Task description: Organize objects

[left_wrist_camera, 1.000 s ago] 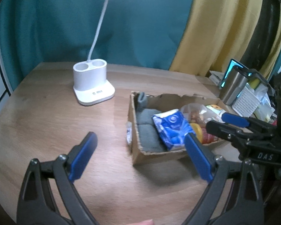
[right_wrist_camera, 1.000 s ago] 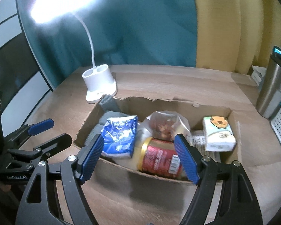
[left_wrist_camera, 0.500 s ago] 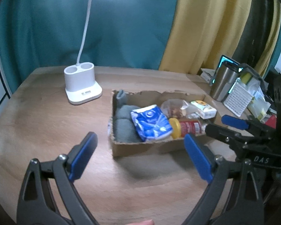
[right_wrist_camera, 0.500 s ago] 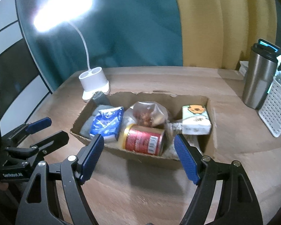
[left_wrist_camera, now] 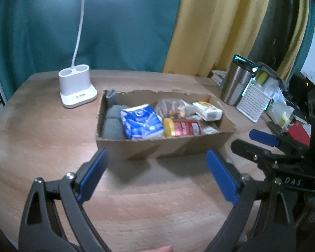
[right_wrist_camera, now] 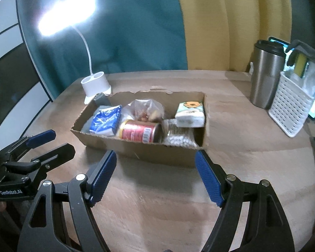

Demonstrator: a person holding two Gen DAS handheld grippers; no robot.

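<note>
- Left wrist view: left gripper (left_wrist_camera: 157, 176) is hanging released, empty, short of the box (left_wrist_camera: 174, 145) on the table (left_wrist_camera: 42, 147).
- Right gripper (right_wrist_camera: 156, 175) is likewise gaping, empty, before the box (right_wrist_camera: 157, 151); can (right_wrist_camera: 139, 134) is lying inside.

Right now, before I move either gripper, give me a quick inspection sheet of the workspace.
Surface: wooden table, bare in front of the box.
Job's things: cardboard box holds blue packet, red can on its side, snack bag, tissue pack, grey cloth.
Clutter: steel tumbler, white basket.
Grippers: left gripper and right gripper both open, empty, short of the box.
Cables: nothing seen.
Surroundings: lit desk lamp, teal and yellow curtains.
</note>
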